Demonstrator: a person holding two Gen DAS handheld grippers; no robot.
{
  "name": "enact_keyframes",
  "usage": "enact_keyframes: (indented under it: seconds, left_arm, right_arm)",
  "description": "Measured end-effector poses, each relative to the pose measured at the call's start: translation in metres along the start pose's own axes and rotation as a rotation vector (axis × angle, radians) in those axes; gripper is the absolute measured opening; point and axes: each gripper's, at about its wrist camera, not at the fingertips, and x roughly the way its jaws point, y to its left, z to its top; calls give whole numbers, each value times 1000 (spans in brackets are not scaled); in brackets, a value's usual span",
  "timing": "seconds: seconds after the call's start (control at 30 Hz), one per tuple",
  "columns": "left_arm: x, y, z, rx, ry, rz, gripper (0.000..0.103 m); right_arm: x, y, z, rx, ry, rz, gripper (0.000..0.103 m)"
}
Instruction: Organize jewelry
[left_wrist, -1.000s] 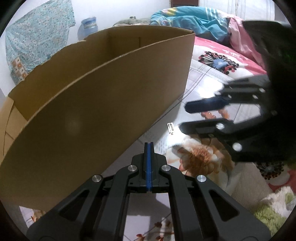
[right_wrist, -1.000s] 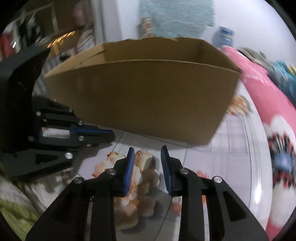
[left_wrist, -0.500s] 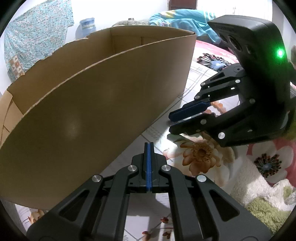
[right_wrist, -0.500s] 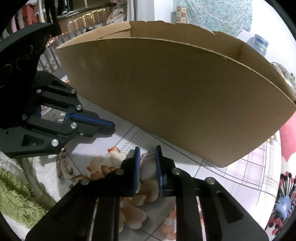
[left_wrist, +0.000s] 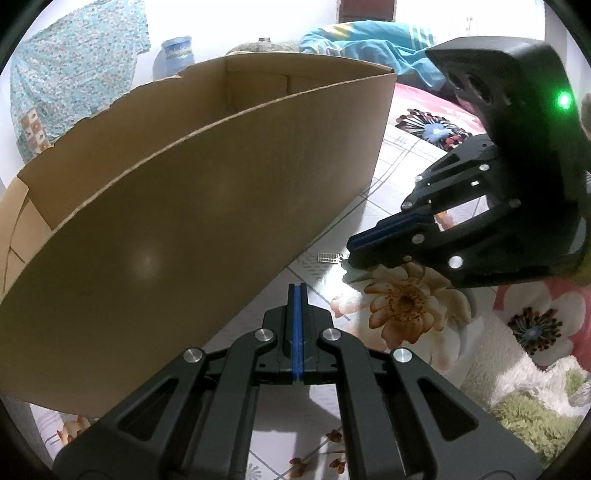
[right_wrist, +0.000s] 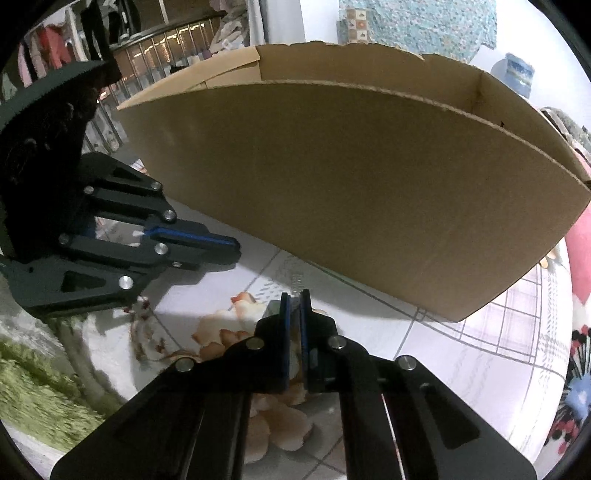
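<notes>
A small silver jewelry piece, a short strip of stones, lies on the floral sheet just in front of the tall cardboard box. My right gripper is closing its jaws, and the blue pads pinch the near end of the strip. The left wrist view shows the same strip sticking out from the right gripper's tip, close to the box. My left gripper is shut with nothing in it and hovers low beside the box wall, left of the right one.
The floral bedsheet covers the surface. A green and white fluffy blanket lies at the near right. Behind the box are blue clothing and a water bottle. A pink patterned cover lies right of the box.
The right gripper swung in toward the silver strip, dropped its tips onto it, and its jaws narrowed from wide apart to nearly touching. The left gripper stayed where it was, shut.
</notes>
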Motion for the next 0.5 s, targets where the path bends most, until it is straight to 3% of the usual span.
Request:
enact_keyframes:
  seconds: [0.5]
  left_arm:
    - [-2, 0, -1, -2, 4, 0, 0]
  right_arm:
    - [19, 12, 10, 62, -33, -103, 6]
